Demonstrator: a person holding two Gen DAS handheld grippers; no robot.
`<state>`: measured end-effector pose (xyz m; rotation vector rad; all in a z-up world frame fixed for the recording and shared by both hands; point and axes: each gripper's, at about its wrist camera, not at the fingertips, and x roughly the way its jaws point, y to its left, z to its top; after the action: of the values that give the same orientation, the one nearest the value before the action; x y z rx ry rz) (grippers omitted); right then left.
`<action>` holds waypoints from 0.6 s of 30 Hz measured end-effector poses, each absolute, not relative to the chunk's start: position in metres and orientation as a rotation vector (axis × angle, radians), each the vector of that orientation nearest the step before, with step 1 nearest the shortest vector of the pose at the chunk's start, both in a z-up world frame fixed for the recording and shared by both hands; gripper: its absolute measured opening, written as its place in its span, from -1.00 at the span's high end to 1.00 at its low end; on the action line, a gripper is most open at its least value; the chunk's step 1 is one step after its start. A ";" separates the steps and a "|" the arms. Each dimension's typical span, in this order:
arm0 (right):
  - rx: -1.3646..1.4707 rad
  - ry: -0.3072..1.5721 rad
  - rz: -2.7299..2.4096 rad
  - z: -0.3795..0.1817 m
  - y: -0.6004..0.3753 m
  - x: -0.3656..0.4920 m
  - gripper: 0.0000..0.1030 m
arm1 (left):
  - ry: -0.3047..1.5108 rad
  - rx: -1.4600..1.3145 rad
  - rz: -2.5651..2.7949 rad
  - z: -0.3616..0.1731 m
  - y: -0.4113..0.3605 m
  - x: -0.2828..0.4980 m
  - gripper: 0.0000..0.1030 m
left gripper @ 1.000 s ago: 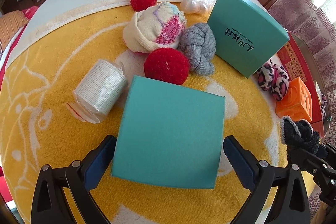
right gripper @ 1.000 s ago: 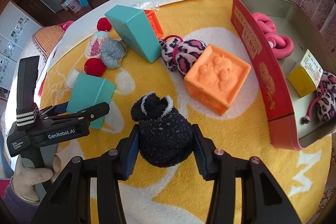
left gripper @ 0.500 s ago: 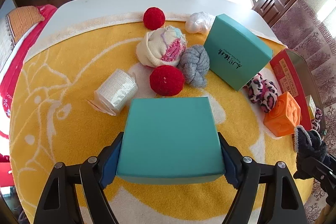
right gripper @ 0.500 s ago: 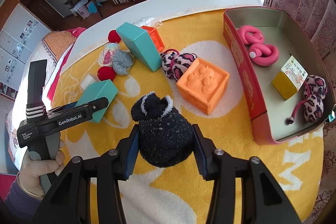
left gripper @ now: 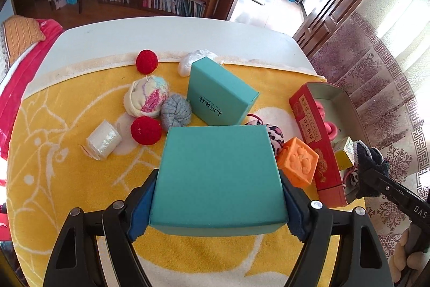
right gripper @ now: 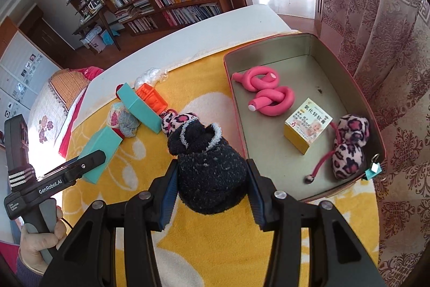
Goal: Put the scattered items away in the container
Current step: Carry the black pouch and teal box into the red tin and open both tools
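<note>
A: Start at the left of the bench (left gripper: 166, 34). What lies there?

B: On the yellow towel (left gripper: 53, 141) near its left edge sits a clear-wrapped white roll (left gripper: 103, 139). Toward the far edge there is a red pompom (left gripper: 146, 61), then a cream and pink sock ball (left gripper: 146, 98), a grey sock ball (left gripper: 176, 114) touching it, and a second red pompom (left gripper: 146, 130) just in front.

A: And the left claw (left gripper: 217, 209)?

B: It grips a plain teal box (left gripper: 219, 174), blue pads pressed on both its sides, and the box is clear of the towel. Behind it a second teal box with printing (left gripper: 219, 94) stands tilted, with a white plastic wad (left gripper: 193, 61) at the far edge beside it.

A: Moving right?

B: A leopard-print scrunchie (left gripper: 276, 135) and an orange embossed cube (left gripper: 298, 162) lie close against the near side of the red tin (right gripper: 268, 45), which sits at the right edge of the bench.

A: The right claw (right gripper: 212, 179)?

B: It is clamped on a fuzzy black sock ball (right gripper: 209, 168), held above the towel just beside the tin's left wall.

A: What is in the tin?

B: Two knotted pink foam rollers (right gripper: 264, 93) toward the far end, a small yellow carton (right gripper: 306, 128) in the middle, and a leopard-print pompom tie (right gripper: 349, 147) against the right wall.

A: Any hands showing?

B: A hand (right gripper: 35, 244) grips the left tool's handle at the lower left of the right wrist view.
</note>
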<state>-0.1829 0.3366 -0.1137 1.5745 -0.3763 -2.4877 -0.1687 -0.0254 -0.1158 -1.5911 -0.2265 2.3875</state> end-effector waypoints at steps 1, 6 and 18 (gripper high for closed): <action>1.572 -0.388 -2.499 -0.112 0.345 -0.185 0.01 | -0.224 -1.583 2.383 -0.114 -0.018 -0.169 -0.60; 1.555 -0.427 -2.561 -0.103 0.387 -0.196 0.01 | -0.200 -1.552 2.340 -0.108 0.024 -0.168 -0.60; 1.474 -0.456 -2.627 -0.089 0.434 -0.246 0.01 | -0.163 -1.508 2.298 -0.093 0.097 -0.162 -0.60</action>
<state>-0.2456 0.4342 -0.0893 1.4738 -0.4564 -2.6271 -0.1622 0.0971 -0.0927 -1.5081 -0.1627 2.2980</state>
